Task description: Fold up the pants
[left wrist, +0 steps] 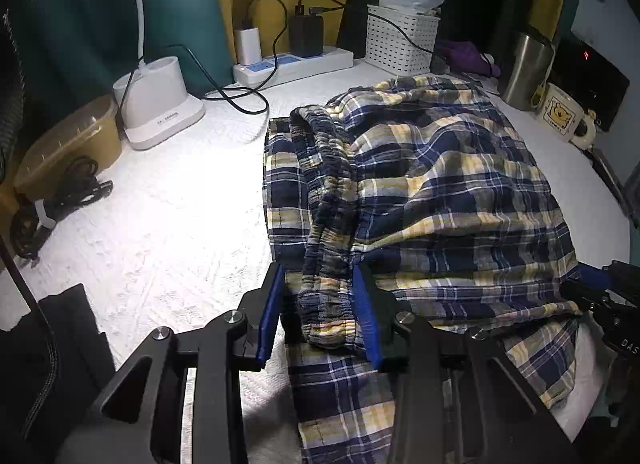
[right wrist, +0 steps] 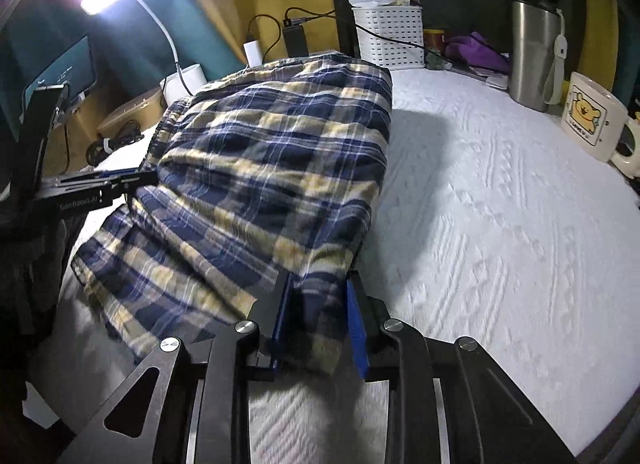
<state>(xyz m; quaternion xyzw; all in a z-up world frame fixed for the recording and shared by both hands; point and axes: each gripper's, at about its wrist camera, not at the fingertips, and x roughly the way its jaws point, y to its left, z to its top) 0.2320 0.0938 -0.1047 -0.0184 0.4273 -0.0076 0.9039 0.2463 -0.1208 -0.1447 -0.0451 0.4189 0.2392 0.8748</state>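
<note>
Pants [left wrist: 420,183] in navy and yellow plaid are seen bunched on the white counter [left wrist: 168,232]; their gathered waistband lies between the blue pads of the left tool [left wrist: 320,316]. In the right wrist view, a fabric corner is pinched by the right tool [right wrist: 320,324].

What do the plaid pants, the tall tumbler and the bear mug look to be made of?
Plaid pants: thin woven cloth, likely cotton, matte; it wrinkles softly and the waistband is gathered. Tall tumbler: brushed metal, probably stainless steel, with a dull grey sheen. Bear mug: likely glazed ceramic, cream and smooth, with a printed bear.
</note>
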